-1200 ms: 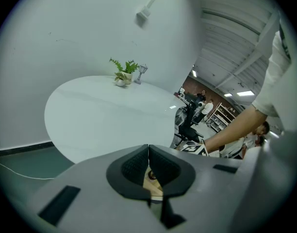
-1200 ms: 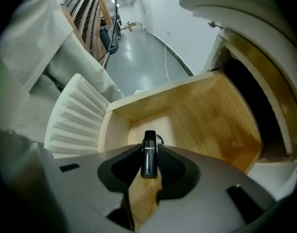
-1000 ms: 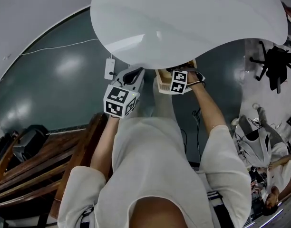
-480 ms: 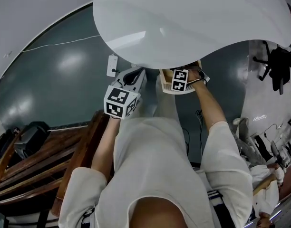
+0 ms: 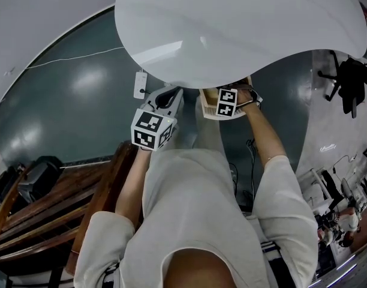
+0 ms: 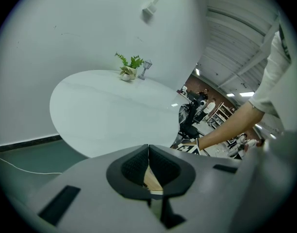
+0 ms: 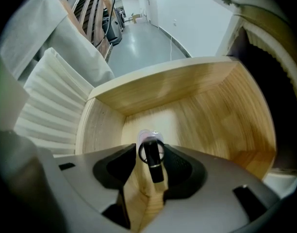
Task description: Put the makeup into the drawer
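Shows a person standing at a round white worktop [image 5: 243,29], busy with a pale wooden drawer [image 5: 205,105] pulled out from under its rim. Places the right hand-held gripper [image 7: 151,152] directly above the drawer, pointing straight down into it, probably to set the item low on the drawer floor rather than drop it from higher up. Catches that gripper with jaws opening around the makeup [image 7: 154,165], a slim dark tube with a clear cap: between the pads and inside the drawer, nearer the right-hand pad, with a clear gap on the other side, so apparently being let go. Parks the left hand-held gripper [image 6: 148,152] just left of the drawer, jaws closed tip to tip; steadying something or merely waiting, cannot tell which. Reveals only in the right gripper view the makeup and the otherwise bare drawer interior, both hidden in the head view behind the marker cube. Reveals only in the left gripper view a sliver of pale wood behind the closed pads, plus a small potted plant [image 6: 129,68] at the worktop edge farthest from the drawer. Gives only in the head view both grippers at the drawer together.
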Action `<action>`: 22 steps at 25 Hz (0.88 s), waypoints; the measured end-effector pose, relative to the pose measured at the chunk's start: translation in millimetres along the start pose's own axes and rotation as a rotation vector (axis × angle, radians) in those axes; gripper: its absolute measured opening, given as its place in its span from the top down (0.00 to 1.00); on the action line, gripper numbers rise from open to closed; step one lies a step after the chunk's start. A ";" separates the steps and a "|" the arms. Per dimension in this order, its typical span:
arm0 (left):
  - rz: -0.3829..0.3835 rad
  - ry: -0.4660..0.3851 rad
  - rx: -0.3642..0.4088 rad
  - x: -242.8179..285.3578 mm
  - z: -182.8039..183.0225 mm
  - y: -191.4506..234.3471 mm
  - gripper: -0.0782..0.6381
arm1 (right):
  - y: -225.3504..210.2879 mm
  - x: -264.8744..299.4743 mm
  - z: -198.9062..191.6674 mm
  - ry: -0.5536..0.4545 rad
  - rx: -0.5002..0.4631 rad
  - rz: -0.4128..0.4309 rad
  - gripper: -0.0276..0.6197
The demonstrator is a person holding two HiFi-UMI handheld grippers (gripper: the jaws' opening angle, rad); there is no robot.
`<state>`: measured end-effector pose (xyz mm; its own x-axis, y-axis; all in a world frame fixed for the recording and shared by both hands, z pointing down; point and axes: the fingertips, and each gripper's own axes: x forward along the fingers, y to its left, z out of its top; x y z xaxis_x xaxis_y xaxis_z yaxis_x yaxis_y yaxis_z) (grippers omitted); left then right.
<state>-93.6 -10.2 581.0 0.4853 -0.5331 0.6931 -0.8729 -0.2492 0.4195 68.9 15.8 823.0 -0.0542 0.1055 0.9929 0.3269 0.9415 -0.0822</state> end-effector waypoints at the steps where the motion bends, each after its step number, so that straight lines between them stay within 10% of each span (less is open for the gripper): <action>1: -0.002 -0.001 0.002 0.1 0.9 -1.0 0.88 | -1.4 -3.1 2.5 -0.012 -0.001 -0.014 0.69; 11: -0.021 -0.017 0.037 4.4 13.2 -21.0 0.88 | -2.4 -57.5 9.3 -0.158 0.143 -0.115 0.68; 22: -0.019 -0.072 0.108 3.8 68.9 -45.7 0.88 | -36.3 -205.6 -17.6 -0.664 0.951 -0.304 0.75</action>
<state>-55.4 -56.5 524.1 0.5005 -0.5830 0.6400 -0.8657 -0.3432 0.3643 84.8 -45.7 623.4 -0.5761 -0.2806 0.7677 -0.5964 0.7866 -0.1600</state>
